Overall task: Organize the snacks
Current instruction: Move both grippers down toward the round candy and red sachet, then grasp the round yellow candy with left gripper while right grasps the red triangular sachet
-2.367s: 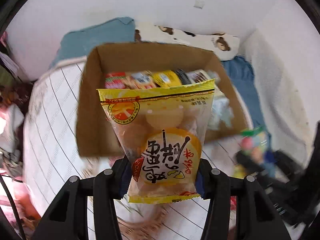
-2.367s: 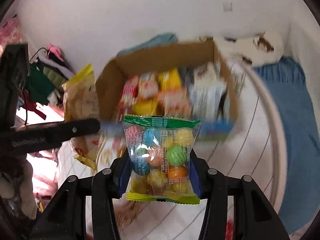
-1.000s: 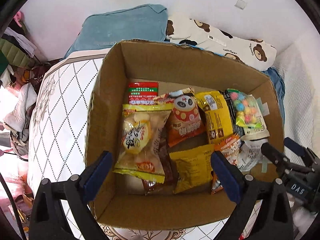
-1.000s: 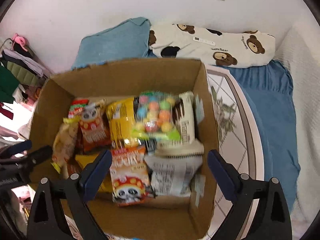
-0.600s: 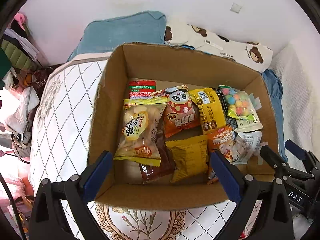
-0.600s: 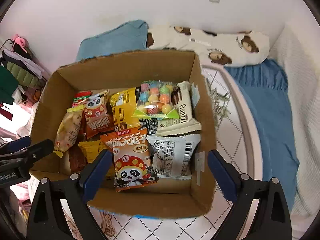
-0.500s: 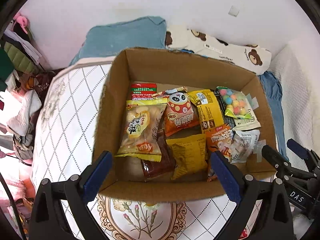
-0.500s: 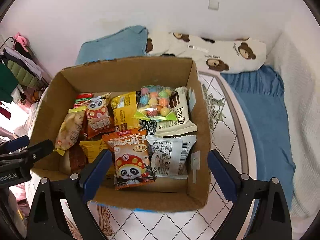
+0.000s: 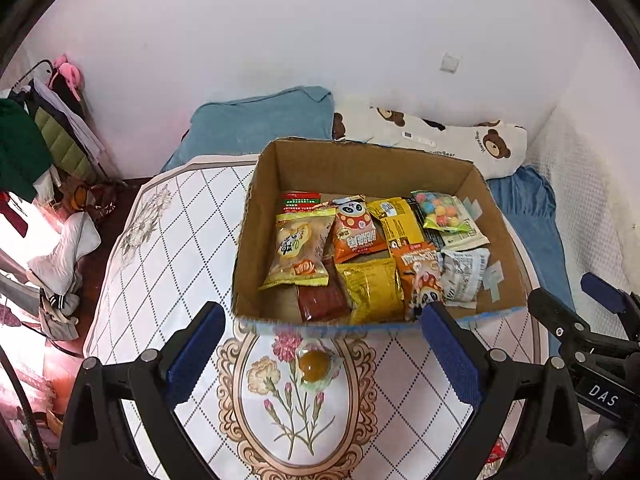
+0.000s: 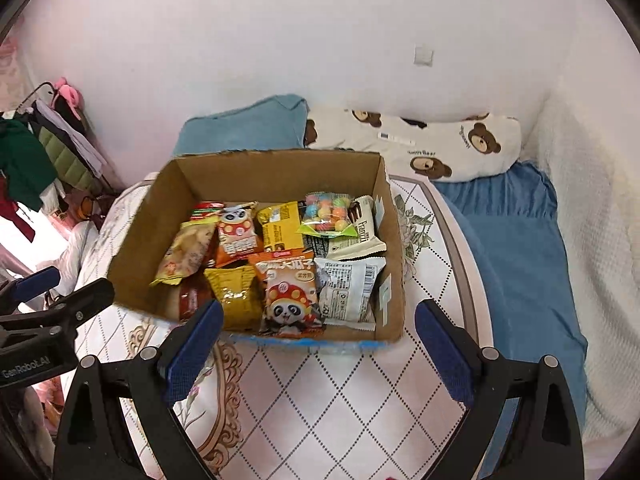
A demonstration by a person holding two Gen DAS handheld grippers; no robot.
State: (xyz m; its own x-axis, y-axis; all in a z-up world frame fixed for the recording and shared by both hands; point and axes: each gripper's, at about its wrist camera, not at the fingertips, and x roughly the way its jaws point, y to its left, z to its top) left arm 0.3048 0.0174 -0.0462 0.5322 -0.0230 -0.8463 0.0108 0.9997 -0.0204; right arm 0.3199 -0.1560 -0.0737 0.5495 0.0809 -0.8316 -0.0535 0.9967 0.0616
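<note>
An open cardboard box (image 9: pixel 360 164) (image 10: pixel 280 166) stands on the patterned table and holds several snack packets. The yellow pastry packet (image 9: pixel 298 250) (image 10: pixel 182 254) lies at its left side. The bag of coloured candy balls (image 9: pixel 440 212) (image 10: pixel 326 214) lies at its back right. A small wrapped amber candy (image 9: pixel 314 362) lies on the table in front of the box. My left gripper (image 9: pixel 320 348) is open and empty, in front of the box. My right gripper (image 10: pixel 316 346) is open and empty, in front of the box's right half.
The round table top (image 9: pixel 160 264) has a white diamond cloth with a flower medallion. A blue cushion (image 9: pixel 260 120), a bear-print pillow (image 9: pixel 460 144) and a blue blanket (image 10: pixel 516 248) lie behind and to the right. Clothes (image 9: pixel 24 152) hang at the left.
Both grippers let go of their packets, the pastry and the candy balls, into the box. Both have since drawn back from it, open, so the box looks farther off.
</note>
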